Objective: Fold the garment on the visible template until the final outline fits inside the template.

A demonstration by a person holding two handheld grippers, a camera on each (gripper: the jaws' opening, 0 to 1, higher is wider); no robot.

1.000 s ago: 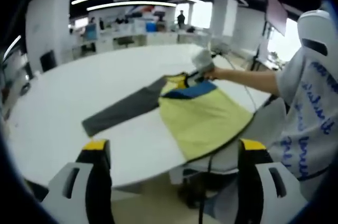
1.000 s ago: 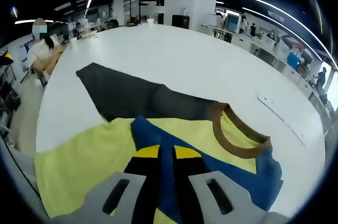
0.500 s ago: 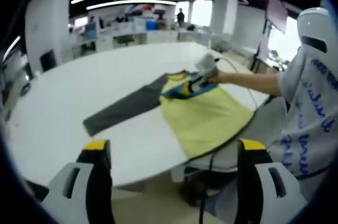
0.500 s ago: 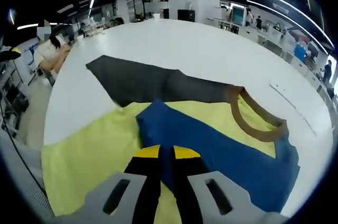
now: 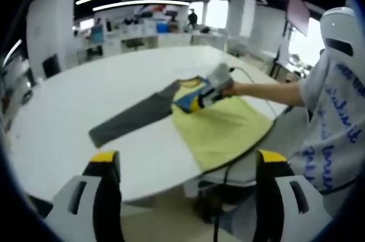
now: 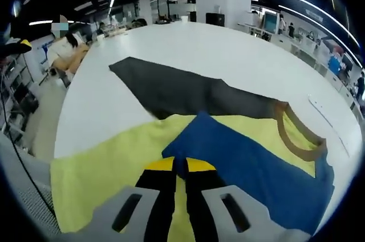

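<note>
A: Garment (image 5: 219, 129) — where does it lie?

B: On the white desk (image 5: 68, 111), near the edge closest to me. In the left gripper view the yellow body hangs a little over that edge, and a grey sleeve (image 5: 131, 121) stretches flat across the desk, away from the body.

A: And your right hand-held gripper (image 6: 179, 169)?

B: Clenched on the garment. In its own view my two jaws are pressed together at the bottom, pinching the blue sleeve (image 6: 251, 168), which is folded over the yellow front. The brown collar (image 6: 296, 136) lies to the right of it. From the left gripper view I see that same gripper (image 5: 201, 98) over the shoulder area, with my arm (image 5: 265, 89) reaching in.

A: Your left hand-held gripper (image 5: 185, 165)?

B: Released. Its yellow-tipped jaws stand wide apart at the bottom of its view, off the desk and well apart from the garment, holding nothing.
</note>
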